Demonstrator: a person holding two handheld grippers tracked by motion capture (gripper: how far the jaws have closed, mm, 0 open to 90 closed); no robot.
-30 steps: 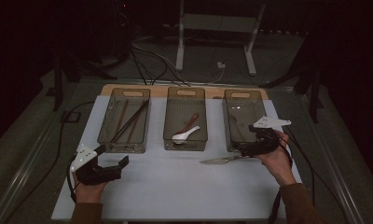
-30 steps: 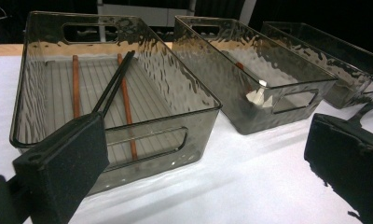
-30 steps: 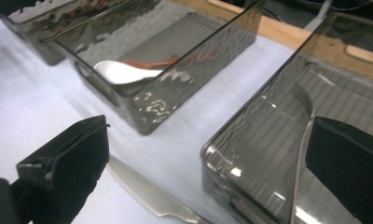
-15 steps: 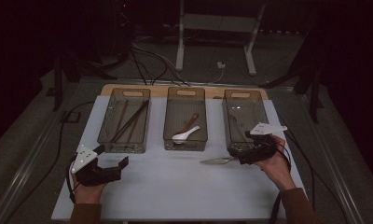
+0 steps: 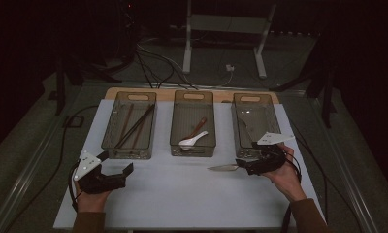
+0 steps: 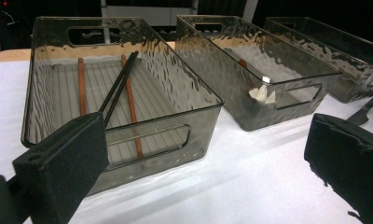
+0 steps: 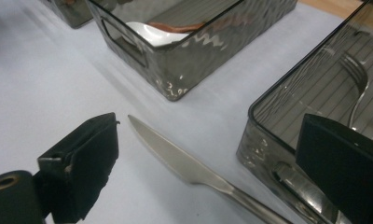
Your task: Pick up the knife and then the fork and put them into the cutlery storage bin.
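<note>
Dark floor, cables and a metal stand lay beyond the white counter [image 5: 182, 194], where three smoky clear bins stood in a row, the right bin [image 5: 252, 124] crowding close beside the right gripper [image 5: 252, 166]. Just before that bin the knife [image 5: 223, 168] lay flat on the counter, its long axis running sideways and its tip toward the left gripper [image 5: 115, 170], between the right gripper's parted jaws, which did not touch it. The left bin [image 5: 129, 126] held chopsticks, the middle bin [image 5: 193, 124] a white spoon [image 5: 192, 141], the right bin a fork; the left gripper rested open and empty.
</note>
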